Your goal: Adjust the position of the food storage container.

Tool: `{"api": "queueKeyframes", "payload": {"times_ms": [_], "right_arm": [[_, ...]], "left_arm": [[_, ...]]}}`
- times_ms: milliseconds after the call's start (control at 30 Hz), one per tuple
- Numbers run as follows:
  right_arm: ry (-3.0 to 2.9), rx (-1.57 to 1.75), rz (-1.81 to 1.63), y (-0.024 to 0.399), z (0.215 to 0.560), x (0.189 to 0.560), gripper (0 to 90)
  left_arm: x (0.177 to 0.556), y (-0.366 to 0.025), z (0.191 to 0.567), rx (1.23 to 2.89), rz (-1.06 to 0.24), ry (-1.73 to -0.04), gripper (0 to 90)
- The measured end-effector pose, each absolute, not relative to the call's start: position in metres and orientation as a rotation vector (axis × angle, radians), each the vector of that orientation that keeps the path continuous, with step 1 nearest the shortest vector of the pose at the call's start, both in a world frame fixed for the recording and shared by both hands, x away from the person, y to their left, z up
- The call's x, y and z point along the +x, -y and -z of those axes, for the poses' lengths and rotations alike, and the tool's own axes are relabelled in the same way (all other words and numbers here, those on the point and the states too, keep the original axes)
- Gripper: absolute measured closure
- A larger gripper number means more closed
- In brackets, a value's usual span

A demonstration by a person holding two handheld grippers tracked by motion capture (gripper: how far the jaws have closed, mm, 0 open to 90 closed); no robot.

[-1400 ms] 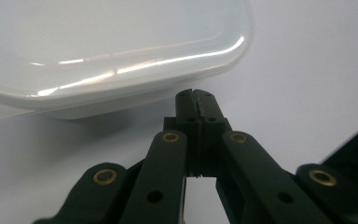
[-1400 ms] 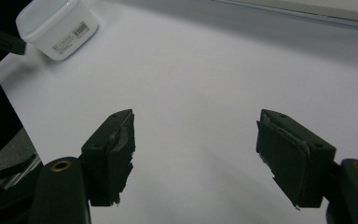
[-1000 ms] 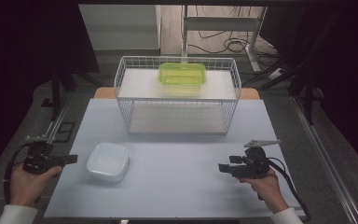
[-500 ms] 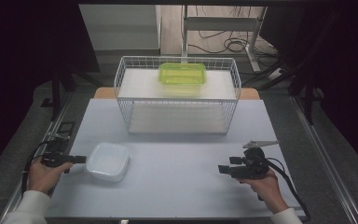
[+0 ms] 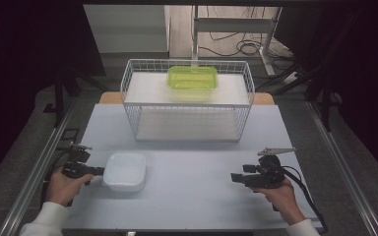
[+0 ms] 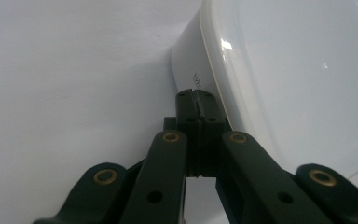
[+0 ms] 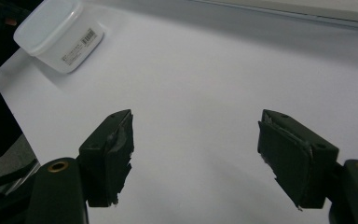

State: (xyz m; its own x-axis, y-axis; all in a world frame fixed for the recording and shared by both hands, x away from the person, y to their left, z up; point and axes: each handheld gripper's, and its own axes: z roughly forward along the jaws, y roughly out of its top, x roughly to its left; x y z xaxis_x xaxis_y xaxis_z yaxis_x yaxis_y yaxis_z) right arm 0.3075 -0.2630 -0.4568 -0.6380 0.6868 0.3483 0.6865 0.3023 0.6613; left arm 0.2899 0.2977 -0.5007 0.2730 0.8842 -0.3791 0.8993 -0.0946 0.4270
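Since the earlier frames, the left tool (image 5: 96,171) had travelled inward across the worktop (image 5: 192,196) and down, from the left edge to the white lidded container (image 5: 125,170); its tip now sat right against the container's near-left wall. Its jaws were pressed fully together with nothing between them — in the left gripper view the closed tip met the container (image 6: 279,84) just under the lid's rim, beside a small printed mark. That reading suggested a nudge or push rather than a pick-up, since closed jaws cannot take hold of the wall or lid; to grasp it, the person would first have to spread them. The right tool (image 5: 236,177) had kept to its place at the right of the worktop, pointing left toward the middle, its jaws standing wide apart over bare white surface and holding nothing; in the right gripper view the container (image 7: 58,35) lay well off at the upper left, label side showing. Farther back, the wire basket (image 5: 187,105) stood untouched across the rear of the worktop, with a green lidded box (image 5: 192,77) resting on its upper tier — a likely destination for the white container, though nothing yet confirmed it.
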Motion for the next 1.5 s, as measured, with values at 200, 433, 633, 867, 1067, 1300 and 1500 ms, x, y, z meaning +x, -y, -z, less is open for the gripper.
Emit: {"api": "queueKeyframes", "payload": {"times_ms": [200,433,633,867,1067,1300,1500], "right_arm": [[-2.536,1.338,-1.285,0.263,0.457,0.307,26.7],[-2.538,1.338,-1.283,0.263,0.457,0.307,26.7],[-2.54,1.336,-1.28,0.263,0.457,0.308,26.7],[-2.545,1.334,-1.272,0.263,0.457,0.308,26.6],[-2.55,1.336,-1.26,0.262,0.458,0.308,26.7],[-2.551,1.335,-1.255,0.262,0.458,0.308,26.4],[-2.55,1.332,-1.245,0.263,0.458,0.308,26.2]], "left_arm": [[0.291,-0.275,0.498,1.979,0.073,-1.545,89.9],[0.293,-0.262,0.501,1.979,0.1,-1.526,89.9],[0.297,-0.247,0.5,1.975,0.136,-1.489,89.9],[0.303,-0.225,0.502,1.978,0.165,-1.456,89.9],[0.306,-0.204,0.503,1.974,0.192,-1.429,89.9],[0.309,-0.181,0.507,1.971,0.258,-1.384,89.9],[0.31,-0.157,0.509,1.973,0.31,-1.343,89.9]]}}
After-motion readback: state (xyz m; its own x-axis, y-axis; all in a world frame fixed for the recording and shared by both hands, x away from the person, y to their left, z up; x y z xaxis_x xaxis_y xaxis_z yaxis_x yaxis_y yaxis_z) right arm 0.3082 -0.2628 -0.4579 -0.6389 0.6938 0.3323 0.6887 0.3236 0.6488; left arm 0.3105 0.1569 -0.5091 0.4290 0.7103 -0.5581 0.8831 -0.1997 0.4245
